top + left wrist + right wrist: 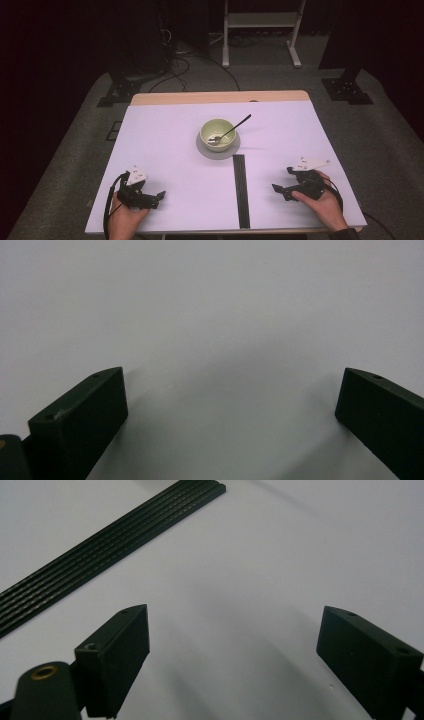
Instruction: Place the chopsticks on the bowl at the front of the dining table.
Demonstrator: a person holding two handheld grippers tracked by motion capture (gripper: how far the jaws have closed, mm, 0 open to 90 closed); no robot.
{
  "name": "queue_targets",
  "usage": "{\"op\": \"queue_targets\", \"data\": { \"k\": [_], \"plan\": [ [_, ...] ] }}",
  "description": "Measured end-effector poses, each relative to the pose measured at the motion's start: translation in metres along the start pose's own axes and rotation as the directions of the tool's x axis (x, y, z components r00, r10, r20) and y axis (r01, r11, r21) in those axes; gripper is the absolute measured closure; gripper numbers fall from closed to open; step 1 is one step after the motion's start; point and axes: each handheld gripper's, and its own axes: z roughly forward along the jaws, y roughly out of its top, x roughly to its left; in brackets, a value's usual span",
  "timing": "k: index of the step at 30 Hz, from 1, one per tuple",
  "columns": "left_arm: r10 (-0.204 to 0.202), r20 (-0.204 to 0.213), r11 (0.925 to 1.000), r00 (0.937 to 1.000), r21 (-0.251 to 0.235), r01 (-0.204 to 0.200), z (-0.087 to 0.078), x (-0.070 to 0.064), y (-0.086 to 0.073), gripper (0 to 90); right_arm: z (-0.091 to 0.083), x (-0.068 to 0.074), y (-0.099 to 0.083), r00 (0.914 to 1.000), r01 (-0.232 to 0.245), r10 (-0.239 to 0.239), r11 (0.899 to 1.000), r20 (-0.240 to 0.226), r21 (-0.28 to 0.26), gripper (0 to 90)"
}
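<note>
A lab: dark curtained surroundings, floor cables (175, 65), metal stand bases (347, 90), and a white-covered test table (165, 145).

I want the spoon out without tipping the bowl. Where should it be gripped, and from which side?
Grip the spoon on the bare handle that juts past the rim of the bowl, up and to the right. Its scoop lies inside the bowl, so only the handle is free. The right tongs, jaws open, probably suit best, coming from the right and closing across the thin handle.
</note>
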Motion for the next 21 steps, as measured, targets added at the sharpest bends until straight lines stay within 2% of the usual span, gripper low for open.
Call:
{"op": "queue_targets", "data": {
  "k": [21],
  "plan": [
    [0.0, 0.0, 1.0, 1.0, 0.0, 0.0, 0.0, 0.0, 0.0, 0.0, 0.014, 0.014, 0.012, 0.9989, 0.024, -0.024, 1.0, -0.041, 0.001, 12.3]
  ]
}}
